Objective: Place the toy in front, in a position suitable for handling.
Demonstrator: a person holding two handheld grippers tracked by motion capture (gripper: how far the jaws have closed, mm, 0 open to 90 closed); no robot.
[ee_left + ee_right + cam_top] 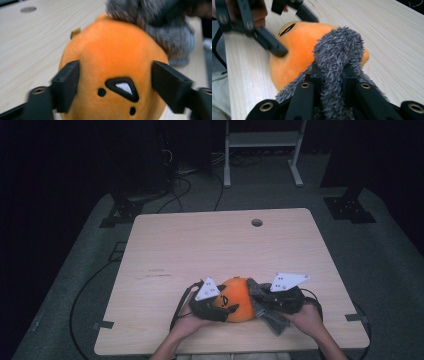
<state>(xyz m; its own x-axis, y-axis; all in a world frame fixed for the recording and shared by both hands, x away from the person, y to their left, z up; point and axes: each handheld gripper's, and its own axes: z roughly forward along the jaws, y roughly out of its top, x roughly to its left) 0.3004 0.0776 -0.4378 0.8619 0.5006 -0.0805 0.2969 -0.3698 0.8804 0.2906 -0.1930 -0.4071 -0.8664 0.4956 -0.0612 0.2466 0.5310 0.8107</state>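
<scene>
**Pinching grey fleece at the orange plush**

Looking down from the high view, I have both hands low at the near edge of the pale wooden surface, working on a round orange plush pumpkin toy with a black stitched face. It sits on the surface between my two grippers, near the front edge and a little right of centre.

My left gripper straddles the plush: its two black jaws stand on either side of the face. The left jaw lies against the fabric, the right one stands at the toy's edge, and I cannot tell from the blurred left gripper view whether they press in. No earlier picture helps me here, so I read the jaws as parted around the toy.

My right gripper is clamped on a fuzzy grey fabric piece, the jaws squeezing a thick fold of it. That grey fleece lies against the plush's right side and top, touching the orange, and trails down toward the near edge in the high view.
</scene>
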